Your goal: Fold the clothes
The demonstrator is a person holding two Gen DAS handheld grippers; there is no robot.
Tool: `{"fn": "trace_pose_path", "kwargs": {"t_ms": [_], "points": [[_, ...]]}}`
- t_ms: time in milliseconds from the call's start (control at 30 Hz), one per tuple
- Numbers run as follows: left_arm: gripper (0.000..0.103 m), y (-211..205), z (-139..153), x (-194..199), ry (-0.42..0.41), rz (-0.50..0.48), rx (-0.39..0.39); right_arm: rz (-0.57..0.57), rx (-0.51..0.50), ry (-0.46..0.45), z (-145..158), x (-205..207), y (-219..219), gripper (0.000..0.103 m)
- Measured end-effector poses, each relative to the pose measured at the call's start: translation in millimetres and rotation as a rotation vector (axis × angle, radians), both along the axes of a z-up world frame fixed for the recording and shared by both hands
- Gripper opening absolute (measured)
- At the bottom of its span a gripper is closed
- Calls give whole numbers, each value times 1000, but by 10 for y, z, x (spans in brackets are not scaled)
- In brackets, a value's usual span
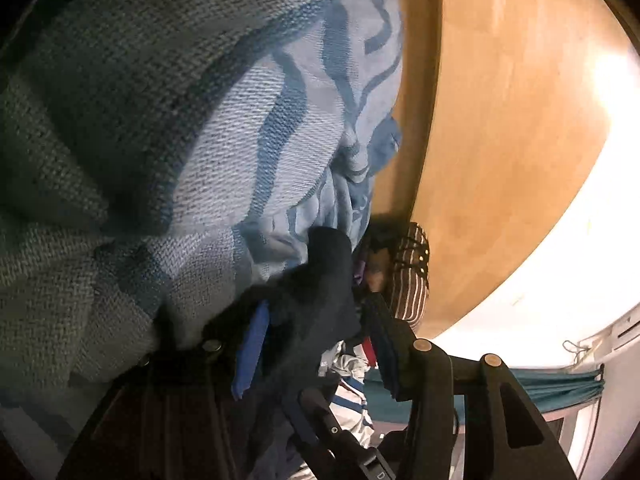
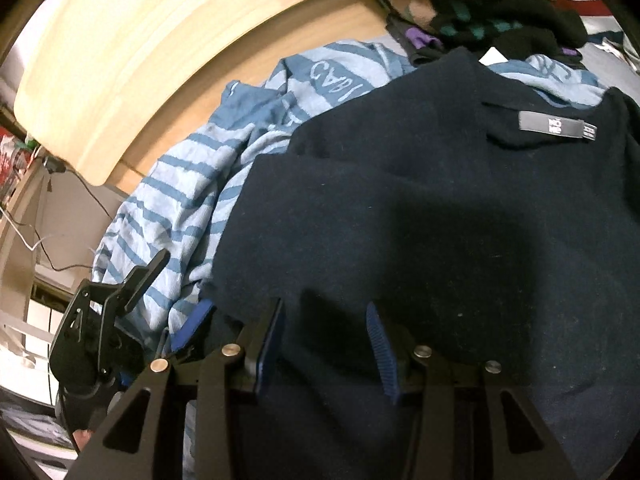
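On the wooden table (image 2: 132, 52), the right gripper (image 2: 328, 344) tips down with jaws apart over the dark sweater (image 2: 420, 208), while the left gripper (image 1: 316, 320) at lower left holds its edge beside the striped shirt (image 2: 180, 200).

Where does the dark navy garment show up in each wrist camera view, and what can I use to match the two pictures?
Left wrist view: the dark navy garment sits low in the centre, between the fingers of the left gripper.
Right wrist view: it fills the centre and right, its neck label toward the upper right, under the right gripper.
Shared landmark: the blue striped shirt, lying beside the navy garment on the wooden table.
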State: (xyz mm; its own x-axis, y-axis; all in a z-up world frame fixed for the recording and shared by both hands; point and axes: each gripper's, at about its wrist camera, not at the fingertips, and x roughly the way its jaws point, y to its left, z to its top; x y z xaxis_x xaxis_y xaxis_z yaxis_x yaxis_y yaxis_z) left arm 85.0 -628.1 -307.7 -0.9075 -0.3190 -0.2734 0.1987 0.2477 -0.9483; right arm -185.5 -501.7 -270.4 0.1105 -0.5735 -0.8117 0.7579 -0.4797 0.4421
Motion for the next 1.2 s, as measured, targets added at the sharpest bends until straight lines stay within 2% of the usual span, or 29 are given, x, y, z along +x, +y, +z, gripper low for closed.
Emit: {"fn": "trace_pose_path", "kwargs": {"t_ms": [133, 233, 333, 500, 667, 700, 733, 800, 833, 900, 1000, 1200], "points": [[50, 4, 17, 30, 33, 30, -21, 47, -9, 25, 21, 107, -114, 48], [50, -20, 6, 52, 64, 55, -28, 104, -26, 55, 41, 201, -254, 39], [50, -31, -7, 41, 60, 57, -27, 190, -26, 123, 57, 360, -409, 31], [51, -51, -87, 98, 111, 68, 13, 337, -27, 242, 75, 667, -509, 33], [51, -59, -92, 87, 109, 66, 18, 415, 30, 360, 2, 864, -536, 38], [50, -91, -83, -10, 109, 65, 18, 421, 32, 381, 4, 887, -539, 39], [50, -127, -72, -120, 109, 63, 18, 413, 31, 395, 21, 883, -548, 36], [51, -111, -77, -85, 114, 64, 20, 397, 28, 424, 55, 875, -567, 17], [50, -108, -80, -78, 119, 69, 20, 389, 26, 438, 72, 871, -577, 5], [50, -118, -72, -16, 127, 118, 9, 374, 21, 465, 114, 863, -597, 5], [53, -162, -112, 77, 172, 165, 27, 378, 7, 445, 204, 835, -655, 5], [53, -173, -55, -76, 148, 116, -1, 394, -1, 402, 164, 823, -734, 5]]}}
